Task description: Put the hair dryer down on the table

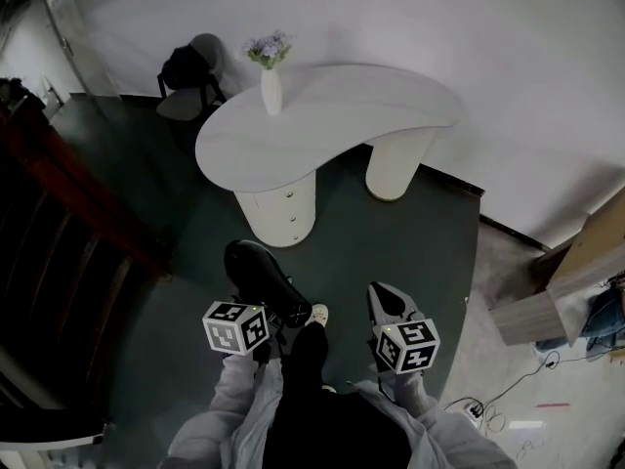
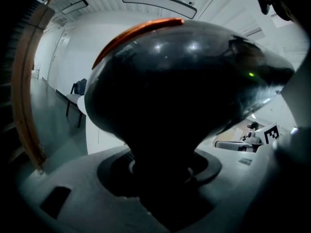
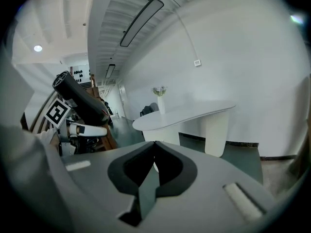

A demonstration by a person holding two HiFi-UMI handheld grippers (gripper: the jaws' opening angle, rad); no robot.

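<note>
A glossy black hair dryer (image 1: 258, 268) is held over the dark floor, short of the table, with my left gripper (image 1: 277, 320) shut on its handle. In the left gripper view the hair dryer (image 2: 184, 81) fills most of the frame, its handle running down between the jaws of the left gripper (image 2: 163, 178). My right gripper (image 1: 383, 293) hangs beside it, shut and empty. Its jaws meet in the right gripper view (image 3: 154, 147), where the hair dryer (image 3: 80, 101) shows at the left. The white curved table (image 1: 332, 115) stands ahead.
A white vase of flowers (image 1: 270, 88) stands at the table's far left edge. A chair (image 1: 190, 81) sits behind the table. A dark wooden railing (image 1: 78, 203) runs along the left. Wooden boards (image 1: 586, 262) and a power strip (image 1: 471, 413) lie at the right.
</note>
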